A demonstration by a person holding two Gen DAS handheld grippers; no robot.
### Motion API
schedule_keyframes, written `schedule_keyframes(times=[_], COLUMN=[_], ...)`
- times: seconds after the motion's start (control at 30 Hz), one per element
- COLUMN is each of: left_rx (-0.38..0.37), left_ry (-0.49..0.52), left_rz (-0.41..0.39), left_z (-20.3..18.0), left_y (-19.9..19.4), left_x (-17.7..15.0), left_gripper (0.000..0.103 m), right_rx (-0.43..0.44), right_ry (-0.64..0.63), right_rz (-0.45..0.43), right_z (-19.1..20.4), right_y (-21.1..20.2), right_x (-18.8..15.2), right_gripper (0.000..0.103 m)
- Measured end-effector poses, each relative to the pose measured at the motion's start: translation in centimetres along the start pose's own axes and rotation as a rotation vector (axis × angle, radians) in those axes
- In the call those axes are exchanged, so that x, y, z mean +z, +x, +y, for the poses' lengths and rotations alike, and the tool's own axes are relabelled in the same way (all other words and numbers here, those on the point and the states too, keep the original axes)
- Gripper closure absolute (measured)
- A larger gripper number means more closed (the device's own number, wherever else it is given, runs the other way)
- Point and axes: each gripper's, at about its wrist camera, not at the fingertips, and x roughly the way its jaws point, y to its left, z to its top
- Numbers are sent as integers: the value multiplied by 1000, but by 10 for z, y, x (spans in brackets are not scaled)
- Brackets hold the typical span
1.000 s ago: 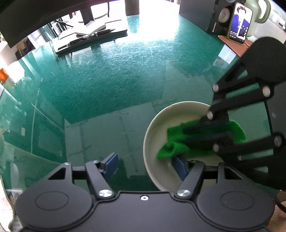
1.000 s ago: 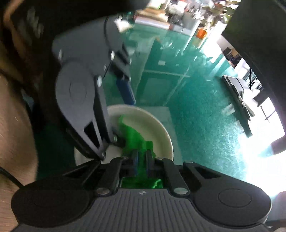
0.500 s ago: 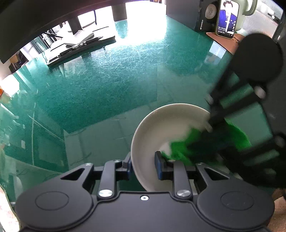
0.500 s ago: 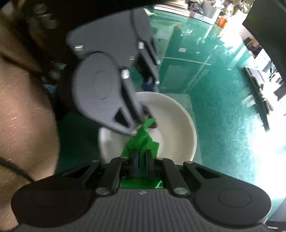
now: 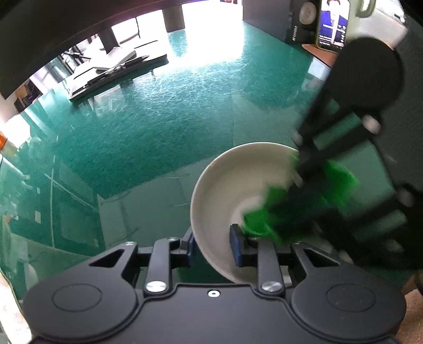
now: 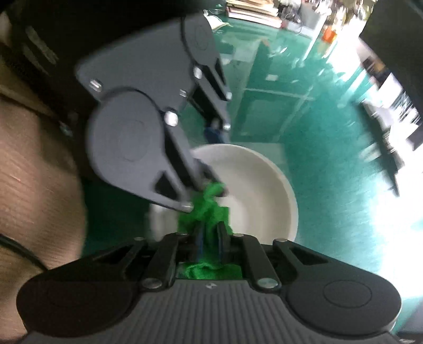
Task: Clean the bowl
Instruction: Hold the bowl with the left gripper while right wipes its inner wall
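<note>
Closed since a second ago, left claw (image 5: 212,244) clamps round white ceramic bowl (image 5: 224,180) rim; right claw (image 6: 211,238) pinches crumpled green cloth (image 6: 208,209) inside, on green counter (image 5: 158,127).

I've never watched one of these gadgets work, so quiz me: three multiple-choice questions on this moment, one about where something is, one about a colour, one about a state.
1. Where is the phone with the lit screen?
A. Inside the bowl
B. Propped at the far right of the table
C. Between the left gripper's fingers

2. What colour is the cloth?
A. Green
B. Red
C. Grey

3. How does the left gripper stand?
A. Wide open above the table
B. Shut on the cloth
C. Shut on the bowl's rim

Answers: 1 B, it stands upright far beyond the bowl. 2 A, bright green in both views. 3 C, one pad sits outside the rim, one inside.
</note>
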Motion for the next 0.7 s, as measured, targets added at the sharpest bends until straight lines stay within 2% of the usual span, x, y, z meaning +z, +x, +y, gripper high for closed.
schedule_keyframes(times=[0.07,0.13,0.2,0.27,0.37,0.43,0.53,0.57,0.6,0.7], left_rx=[-2,-1,1,3,7,10,10,11,12,14], left_ry=[-1,-1,-2,-1,4,8,10,11,12,14], left_rz=[0,-1,-1,-1,-1,-1,-1,-1,-1,-2], left_z=[0,0,0,-1,-2,-2,-3,-3,-3,-4], left_y=[0,0,0,0,0,0,0,0,0,0], left_x=[0,0,0,-1,-1,-1,-1,-1,-1,-2], left_gripper=[76,76,76,76,76,76,76,76,76,76], right_rx=[-92,-80,-22,97,171,133,-13,-43,-56,-14], right_ry=[-34,-25,0,75,124,59,-65,-62,-51,-10], right_rz=[-16,-3,9,-14,-59,-39,-28,-30,-32,-11], right_z=[-1,0,1,0,-6,-2,3,2,1,1], right_y=[0,0,-4,-14,-17,-15,-12,-12,-13,-16], right_x=[0,-1,-3,-5,-4,-7,-11,-10,-9,-9], right_gripper=[94,93,91,91,91,92,91,91,91,91])
